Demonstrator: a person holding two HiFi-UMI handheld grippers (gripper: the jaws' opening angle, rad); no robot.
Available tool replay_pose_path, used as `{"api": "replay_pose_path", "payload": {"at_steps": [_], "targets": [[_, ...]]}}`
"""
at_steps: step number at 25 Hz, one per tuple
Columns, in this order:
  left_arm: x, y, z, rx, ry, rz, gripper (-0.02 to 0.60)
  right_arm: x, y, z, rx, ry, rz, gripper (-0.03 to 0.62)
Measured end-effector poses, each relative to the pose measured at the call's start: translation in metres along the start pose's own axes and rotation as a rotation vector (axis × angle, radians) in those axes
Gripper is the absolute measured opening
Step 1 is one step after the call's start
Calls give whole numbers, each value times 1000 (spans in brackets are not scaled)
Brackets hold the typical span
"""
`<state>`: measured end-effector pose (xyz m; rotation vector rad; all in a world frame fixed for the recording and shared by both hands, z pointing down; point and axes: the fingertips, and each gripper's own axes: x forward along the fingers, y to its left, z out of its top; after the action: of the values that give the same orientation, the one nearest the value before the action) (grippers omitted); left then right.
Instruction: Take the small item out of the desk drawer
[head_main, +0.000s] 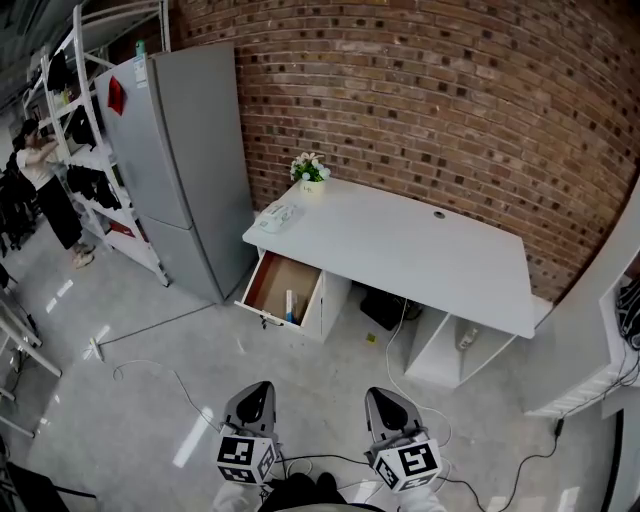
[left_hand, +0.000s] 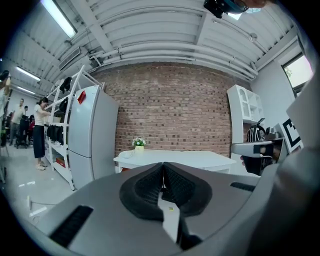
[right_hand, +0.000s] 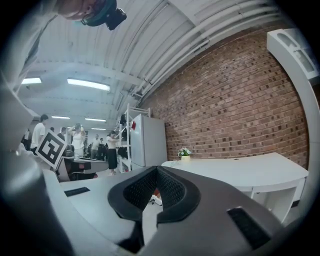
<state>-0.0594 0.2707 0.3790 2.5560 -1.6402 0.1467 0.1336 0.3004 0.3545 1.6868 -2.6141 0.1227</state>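
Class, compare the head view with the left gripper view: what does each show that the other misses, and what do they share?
Head view only: the item standing in the open drawer. Left gripper view only: ceiling lights and the jaws of the left gripper, shut. Both: desk, flowers, fridge, brick wall.

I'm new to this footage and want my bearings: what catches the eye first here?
The open drawer at the white desk's left end, a small item inside near its front, stands out first. A red brick wall runs behind, a tall grey fridge at its left. The left gripper and right gripper are shut, well short of the desk.
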Motion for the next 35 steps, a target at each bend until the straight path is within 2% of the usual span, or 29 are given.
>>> {"api": "replay_pose_path", "payload": {"at_steps": [8,14,22,28,35], "targets": [[3,0,1,-7,20,26,23,1,-7,-4,30,5,22,26],[15,4,5,-7,23,32,94,11,-9,1,45,-10,38,26],[46,25,-1,-19,26,36,129,42,-15,-1,40,-4,41,26],[90,53,-9,-53,43,33,160,90,-25,-2,40,15,46,26],[159,104,-10,-66,68,33,170,174,-42,-2,34,36,55,26]]}}
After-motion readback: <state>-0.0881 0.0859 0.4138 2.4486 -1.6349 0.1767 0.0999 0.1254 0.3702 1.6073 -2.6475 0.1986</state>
